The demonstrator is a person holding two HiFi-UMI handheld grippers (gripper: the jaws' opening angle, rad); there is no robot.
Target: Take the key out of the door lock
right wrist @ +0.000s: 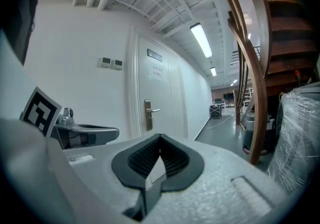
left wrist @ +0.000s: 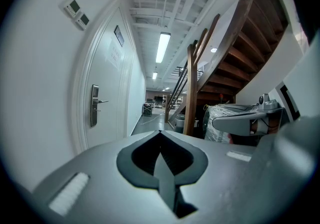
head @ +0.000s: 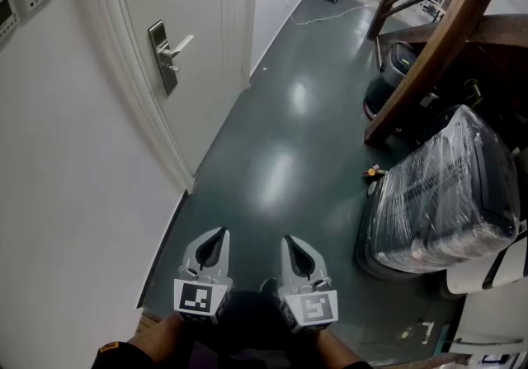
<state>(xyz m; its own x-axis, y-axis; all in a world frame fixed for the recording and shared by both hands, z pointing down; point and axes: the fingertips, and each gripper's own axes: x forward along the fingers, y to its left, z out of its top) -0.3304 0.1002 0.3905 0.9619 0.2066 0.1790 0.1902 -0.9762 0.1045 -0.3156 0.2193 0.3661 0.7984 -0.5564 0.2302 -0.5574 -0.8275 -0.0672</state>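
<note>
Left gripper (head: 216, 235) and right gripper (head: 292, 242) pinched closed, empty; approach door lock (head: 162, 55) squarely, then open one.

Glossy floor (head: 280, 194) — brushed-metal lock plate (head: 162, 60).
</note>
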